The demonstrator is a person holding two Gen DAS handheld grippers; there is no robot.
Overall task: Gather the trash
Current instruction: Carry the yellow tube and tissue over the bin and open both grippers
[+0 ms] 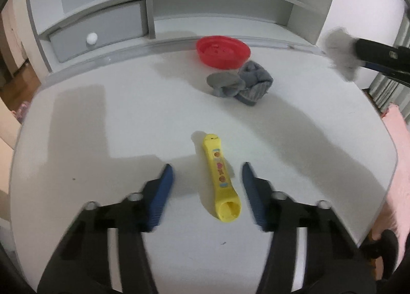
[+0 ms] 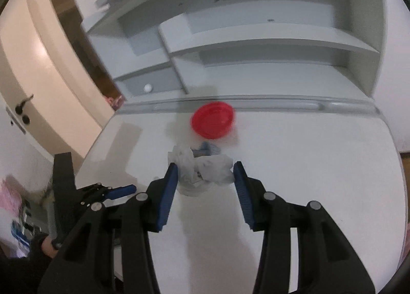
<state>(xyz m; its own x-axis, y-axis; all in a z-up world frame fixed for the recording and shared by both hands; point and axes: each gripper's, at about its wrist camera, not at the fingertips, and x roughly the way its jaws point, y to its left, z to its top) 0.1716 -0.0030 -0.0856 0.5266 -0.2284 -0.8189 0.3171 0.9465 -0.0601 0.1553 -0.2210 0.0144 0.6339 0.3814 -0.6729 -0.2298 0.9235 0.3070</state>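
Observation:
My left gripper (image 1: 207, 173) is open, its jaws either side of a yellow toy flute (image 1: 220, 178) lying on the white desk (image 1: 102, 140). My right gripper (image 2: 205, 173) has its jaws wide apart with a crumpled white tissue (image 2: 205, 168) between them, held above the desk; whether the pads grip it is unclear. In the left wrist view the right gripper (image 1: 358, 53) shows at the upper right with the blurred tissue (image 1: 338, 50) at its tip. A red lid (image 1: 223, 50) lies near the desk's back edge, also in the right wrist view (image 2: 212, 119). A grey sock (image 1: 241, 84) lies before it.
A grey-white hutch with shelves and a drawer (image 1: 97, 35) with a white knob stands along the desk's back. A door (image 2: 38, 76) is on the left. A pink cloth (image 1: 397, 135) hangs at the desk's right edge.

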